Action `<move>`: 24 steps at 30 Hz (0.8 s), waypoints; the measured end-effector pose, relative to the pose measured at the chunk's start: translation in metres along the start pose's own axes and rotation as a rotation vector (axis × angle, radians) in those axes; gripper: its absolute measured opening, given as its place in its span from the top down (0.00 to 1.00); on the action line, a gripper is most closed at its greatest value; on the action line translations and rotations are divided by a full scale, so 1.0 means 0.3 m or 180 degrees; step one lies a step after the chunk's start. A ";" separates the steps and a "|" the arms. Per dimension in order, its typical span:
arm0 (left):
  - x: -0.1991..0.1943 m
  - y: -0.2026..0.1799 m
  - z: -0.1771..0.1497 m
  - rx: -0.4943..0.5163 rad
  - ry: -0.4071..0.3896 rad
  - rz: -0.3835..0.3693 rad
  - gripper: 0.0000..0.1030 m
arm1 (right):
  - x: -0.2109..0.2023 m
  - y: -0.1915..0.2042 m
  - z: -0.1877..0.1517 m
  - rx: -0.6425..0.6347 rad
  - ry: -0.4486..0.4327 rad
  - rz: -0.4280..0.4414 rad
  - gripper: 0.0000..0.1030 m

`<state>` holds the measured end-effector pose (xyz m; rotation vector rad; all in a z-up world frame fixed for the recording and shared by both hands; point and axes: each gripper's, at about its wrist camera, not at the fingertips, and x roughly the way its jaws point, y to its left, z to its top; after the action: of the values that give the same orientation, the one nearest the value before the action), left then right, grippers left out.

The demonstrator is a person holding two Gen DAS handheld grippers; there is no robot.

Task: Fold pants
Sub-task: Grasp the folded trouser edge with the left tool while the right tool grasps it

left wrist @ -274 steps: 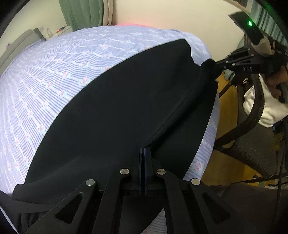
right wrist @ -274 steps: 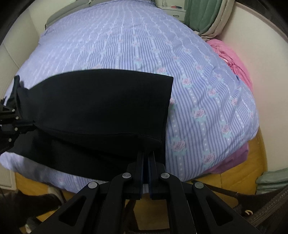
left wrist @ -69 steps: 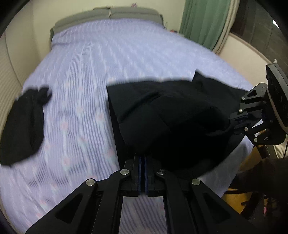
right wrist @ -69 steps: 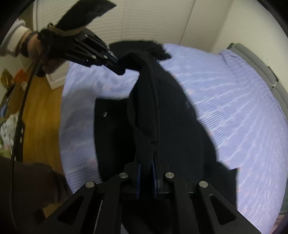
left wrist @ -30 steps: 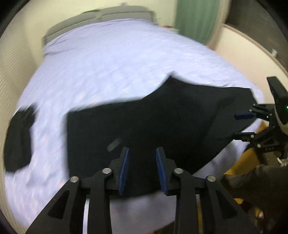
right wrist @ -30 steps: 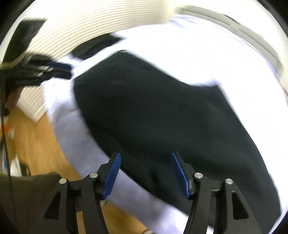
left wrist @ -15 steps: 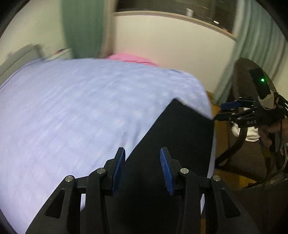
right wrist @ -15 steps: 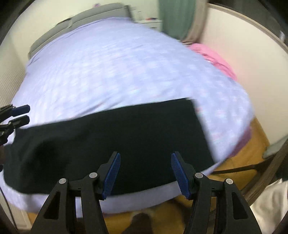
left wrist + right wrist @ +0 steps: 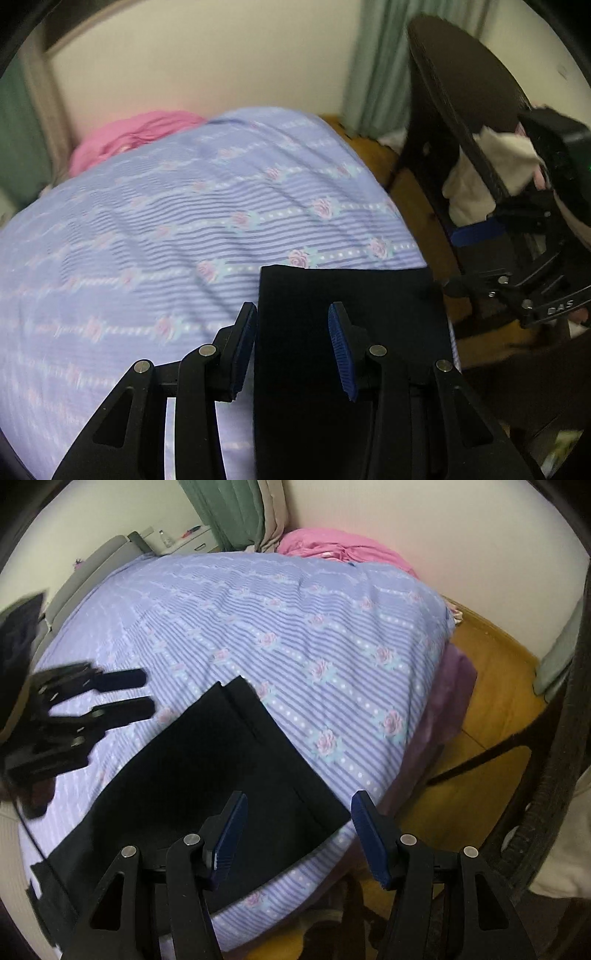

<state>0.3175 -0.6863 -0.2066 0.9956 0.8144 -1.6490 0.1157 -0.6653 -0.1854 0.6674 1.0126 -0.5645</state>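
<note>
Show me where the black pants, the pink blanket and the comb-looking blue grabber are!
black pants (image 9: 221, 760), right wrist view, middle of the flat cloth.
pink blanket (image 9: 332, 546), right wrist view, its bunched top.
right gripper (image 9: 297, 834), right wrist view, gap between its blue pads.

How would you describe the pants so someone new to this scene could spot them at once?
Find the bed with the lilac striped, rose-printed cover. The pants lie flat on it near the foot-end corner by the wood floor. They are the only black cloth on the bed, a smooth dark slab with straight edges, unlike the crumpled pink bedding by the wall.
</note>
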 end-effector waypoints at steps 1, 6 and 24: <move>0.020 0.010 0.008 0.0054 0.0042 -0.0042 0.62 | 0.014 -0.001 0.000 0.0013 0.0043 0.0037 0.42; 0.093 0.049 0.021 0.0265 0.0215 -0.0234 0.62 | 0.068 -0.019 -0.008 0.0067 0.0191 0.0186 0.43; 0.196 0.035 -0.010 0.0394 0.0325 -0.0308 0.83 | 0.152 -0.037 -0.096 0.0249 0.0421 0.0147 0.68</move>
<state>0.3190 -0.7104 -0.2613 1.1501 0.8477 -1.7600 0.1109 -0.6572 -0.2396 0.8039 1.1000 -0.5268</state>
